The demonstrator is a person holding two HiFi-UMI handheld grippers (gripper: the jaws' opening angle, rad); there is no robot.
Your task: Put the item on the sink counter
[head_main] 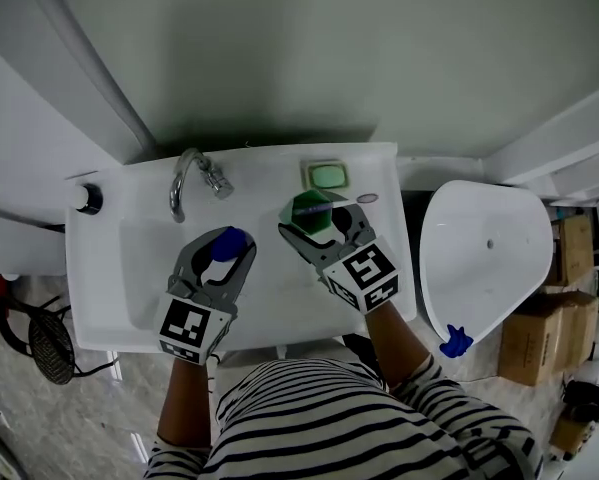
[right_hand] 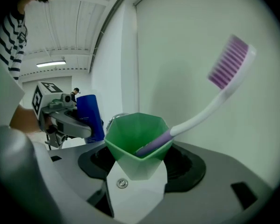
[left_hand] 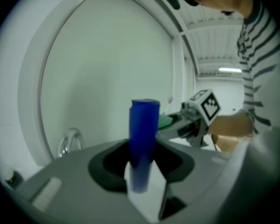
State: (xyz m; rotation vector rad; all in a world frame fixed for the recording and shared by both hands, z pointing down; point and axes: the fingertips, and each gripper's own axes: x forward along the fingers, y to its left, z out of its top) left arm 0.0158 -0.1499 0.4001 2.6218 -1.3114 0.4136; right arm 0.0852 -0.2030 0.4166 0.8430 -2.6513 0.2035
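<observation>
The green cup (right_hand: 137, 143) sits clamped between the 2 jaws of the right gripper (head_main: 317, 220), which are closed partway onto its faceted walls. The cup is upright with its mouth open to the top. A toothbrush (right_hand: 210, 107) stands in it, its purple handle end down in the cup and its white neck leaning out over the rim, the purple-and-white bristle head at the top. In the head view the cup is over the back right part of the white desk (head_main: 279, 288), just in front of the green soap dish (head_main: 327, 175). Whether its base touches the desk I cannot tell.

The left gripper (head_main: 224, 250) is beside it, over the basin of the sink. Its jaws are also partway closed, gripping 1 blue tube (left_hand: 143, 139) that stands upright between them, cap end up. The 2 grippers are near each other but apart.

The chrome faucet (head_main: 187, 180) rises at the back of the desk, left of the soap dish. A black knob (head_main: 89, 199) sits at the desk's far left corner. To the right of the desk is a white toilet (head_main: 484, 253) with a small blue thing (head_main: 456, 342) at its front edge. Cardboard boxes (head_main: 539, 338) lie beyond it. The person's striped shirt (head_main: 319, 418) fills the bottom of the head view.
</observation>
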